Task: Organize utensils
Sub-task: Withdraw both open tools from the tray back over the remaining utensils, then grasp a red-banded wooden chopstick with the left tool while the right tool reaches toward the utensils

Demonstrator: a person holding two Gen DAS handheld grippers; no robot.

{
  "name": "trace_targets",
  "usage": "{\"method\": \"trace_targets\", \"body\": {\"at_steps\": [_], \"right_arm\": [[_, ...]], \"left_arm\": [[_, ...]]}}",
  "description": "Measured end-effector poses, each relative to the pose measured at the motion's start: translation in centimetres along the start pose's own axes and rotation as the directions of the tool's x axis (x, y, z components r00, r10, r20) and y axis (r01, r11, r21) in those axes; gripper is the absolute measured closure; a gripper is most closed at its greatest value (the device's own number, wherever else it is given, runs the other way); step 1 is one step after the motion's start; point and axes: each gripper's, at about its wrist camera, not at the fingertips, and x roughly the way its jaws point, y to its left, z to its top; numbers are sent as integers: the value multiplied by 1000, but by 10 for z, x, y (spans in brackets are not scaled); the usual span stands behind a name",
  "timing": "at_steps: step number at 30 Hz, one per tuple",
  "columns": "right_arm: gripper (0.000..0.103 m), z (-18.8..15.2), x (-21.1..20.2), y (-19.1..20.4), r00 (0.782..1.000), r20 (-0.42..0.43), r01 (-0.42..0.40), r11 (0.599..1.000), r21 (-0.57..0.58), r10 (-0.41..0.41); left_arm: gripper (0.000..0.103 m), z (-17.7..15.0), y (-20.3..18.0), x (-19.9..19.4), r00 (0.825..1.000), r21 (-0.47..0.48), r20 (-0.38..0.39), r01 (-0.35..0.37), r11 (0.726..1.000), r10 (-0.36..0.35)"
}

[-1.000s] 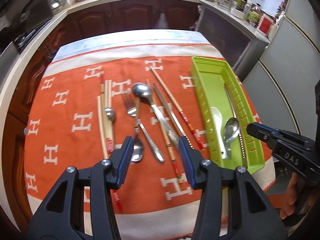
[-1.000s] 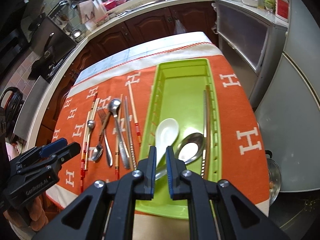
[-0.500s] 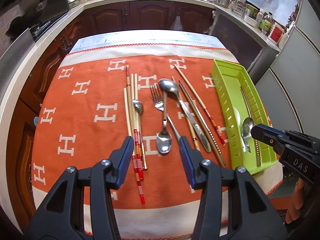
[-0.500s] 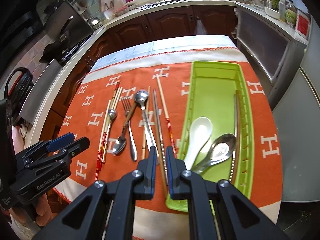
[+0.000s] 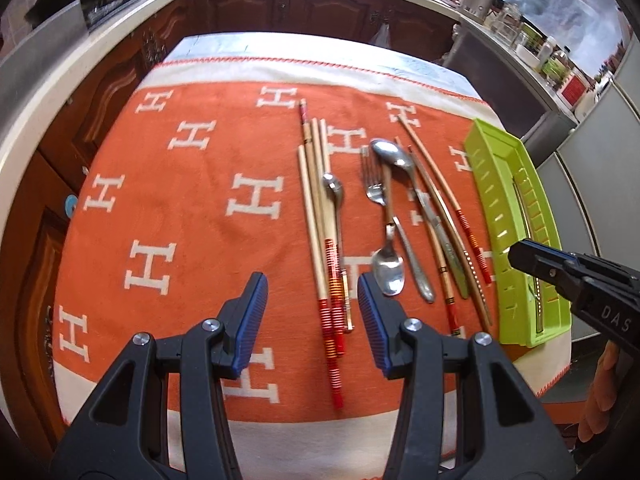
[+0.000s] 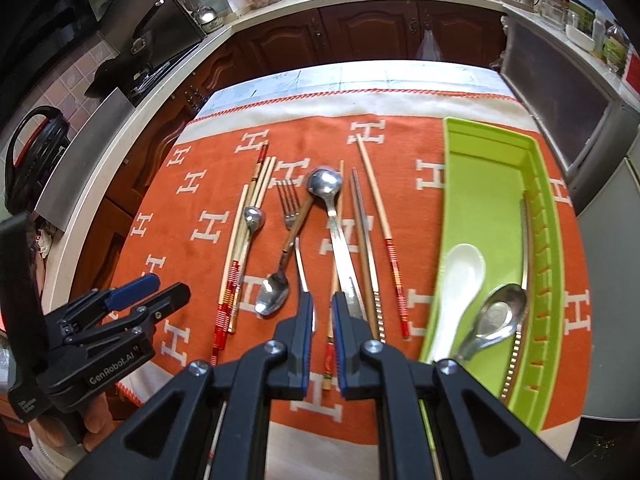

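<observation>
Loose utensils lie on the orange cloth: a bundle of wooden chopsticks with red-banded ends (image 5: 328, 240), a small spoon (image 5: 387, 268), a fork (image 5: 374, 184), a large spoon (image 5: 390, 154) and more chopsticks (image 5: 440, 200). My left gripper (image 5: 312, 304) hangs open above the red-banded chopstick ends and holds nothing. On the right stands the green tray (image 6: 492, 184), holding a white spoon (image 6: 460, 280), a metal spoon (image 6: 496, 316) and a metal chopstick (image 6: 522, 280). My right gripper (image 6: 322, 312) is shut and empty over the large spoon's handle (image 6: 344, 264), left of the tray.
The cloth-covered table (image 5: 280, 60) is ringed by dark wooden cabinets (image 5: 320, 4) and a pale counter (image 6: 140, 112). A stove with pans (image 6: 148, 40) stands at the left, grey appliances (image 6: 560, 112) at the right. Bare orange cloth (image 5: 180, 200) spreads left of the utensils.
Both grippers have moved left across the table. The left one went from over the spoons and fork to the red-banded chopsticks; the right one left the tray for the loose utensils. Jaws unchanged.
</observation>
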Motion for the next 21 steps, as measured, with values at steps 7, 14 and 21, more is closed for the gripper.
{"method": "trace_targets", "body": {"at_steps": [7,14,21], "right_arm": [[94,9,20,12,999,-35,-31,1000,-1,30],[94,12,34,15,997,-61,-47,999,-5,47],[94,14,39,13,996,-68,-57,998,1,57]], "left_arm": [[60,8,28,30,998,-63,-46,48,997,-51],[60,19,26,63,996,-44,-79,38,998,-42],[60,27,16,81,996,5,-85,-40,999,40]]}}
